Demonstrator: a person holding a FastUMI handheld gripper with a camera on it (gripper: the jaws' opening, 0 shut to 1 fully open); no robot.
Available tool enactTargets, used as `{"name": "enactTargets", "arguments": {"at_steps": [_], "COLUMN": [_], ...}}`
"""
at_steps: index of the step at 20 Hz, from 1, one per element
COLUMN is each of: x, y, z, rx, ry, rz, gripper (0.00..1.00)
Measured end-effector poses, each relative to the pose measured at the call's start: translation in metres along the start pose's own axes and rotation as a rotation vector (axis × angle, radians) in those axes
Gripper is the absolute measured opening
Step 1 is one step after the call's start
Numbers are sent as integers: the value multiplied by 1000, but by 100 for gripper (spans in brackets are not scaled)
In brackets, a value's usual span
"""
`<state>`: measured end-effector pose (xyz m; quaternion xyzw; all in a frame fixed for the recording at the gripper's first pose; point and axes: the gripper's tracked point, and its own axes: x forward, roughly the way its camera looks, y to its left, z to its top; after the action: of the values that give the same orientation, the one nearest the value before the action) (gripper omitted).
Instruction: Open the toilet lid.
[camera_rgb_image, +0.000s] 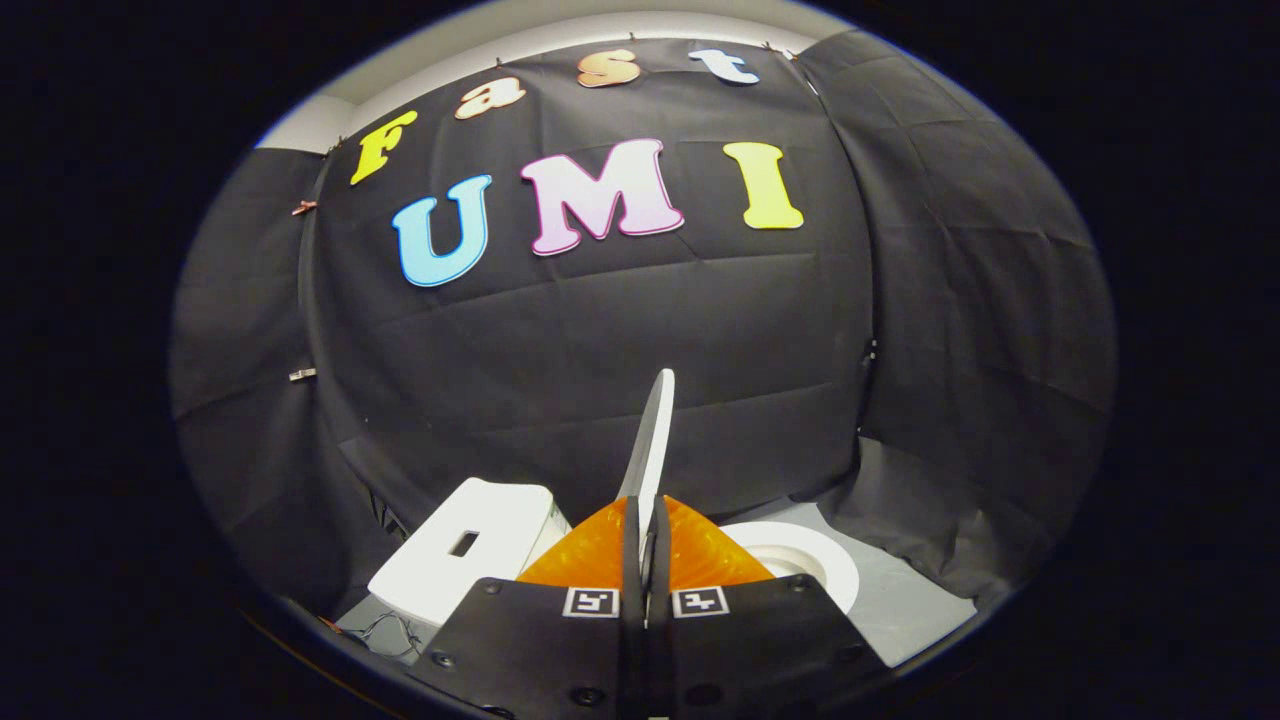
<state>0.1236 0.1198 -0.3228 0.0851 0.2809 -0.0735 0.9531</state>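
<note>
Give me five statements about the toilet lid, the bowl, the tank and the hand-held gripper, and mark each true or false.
1. The toilet lid stands raised on edge. True.
2. The hand-held gripper is wide open with nothing between its fingers. False: its orange fingers are closed on the lid's edge.
3. The white toilet bowl rim lies uncovered beside the lid. True.
4. The white tank sits on the same side of the lid as the bowl. False: it is on the opposite side.
5. The tank's top has a dark rectangular opening. True.
</note>
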Motion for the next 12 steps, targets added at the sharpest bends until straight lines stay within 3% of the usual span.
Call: {"name": "enactTargets", "arguments": {"at_steps": [12], "x": [-5], "y": [116], "z": [4], "rx": [-173], "ry": [-23], "rz": [65], "gripper": [5]}}
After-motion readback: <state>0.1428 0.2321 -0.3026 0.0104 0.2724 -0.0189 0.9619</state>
